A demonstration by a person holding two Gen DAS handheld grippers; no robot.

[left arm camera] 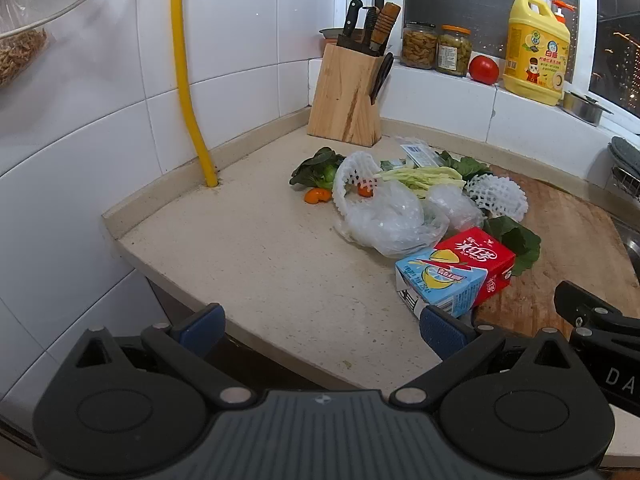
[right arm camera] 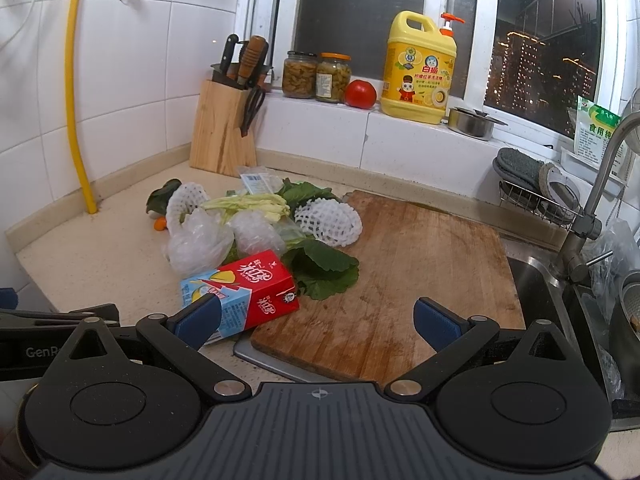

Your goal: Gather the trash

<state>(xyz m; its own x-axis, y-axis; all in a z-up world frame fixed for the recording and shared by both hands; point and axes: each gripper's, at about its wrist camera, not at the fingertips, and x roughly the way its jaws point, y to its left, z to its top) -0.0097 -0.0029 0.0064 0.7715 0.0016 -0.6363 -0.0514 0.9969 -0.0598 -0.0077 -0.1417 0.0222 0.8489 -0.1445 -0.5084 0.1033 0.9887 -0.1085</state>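
The trash sits mid-frame on the countertop (left arm camera: 248,248): an iced-tea carton (left arm camera: 456,272) at the cutting board (right arm camera: 420,264) edge, crumpled plastic bags (left arm camera: 394,220), foam fruit nets (left arm camera: 498,194) and vegetable scraps (left arm camera: 420,178) behind. The carton looks light and stiff; I judge its flat sides the best hold. The bags look slippery. My left gripper (left arm camera: 320,330) and right gripper (right arm camera: 320,318) are wide apart, holding nothing.

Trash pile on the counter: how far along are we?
Nothing looks collected yet. The drink carton, clear plastic bags, foam fruit nets and vegetable scraps all lie on the counter and cutting board. Nothing is in hand: left gripper and right gripper are open. Everything remains; no bin is visible.
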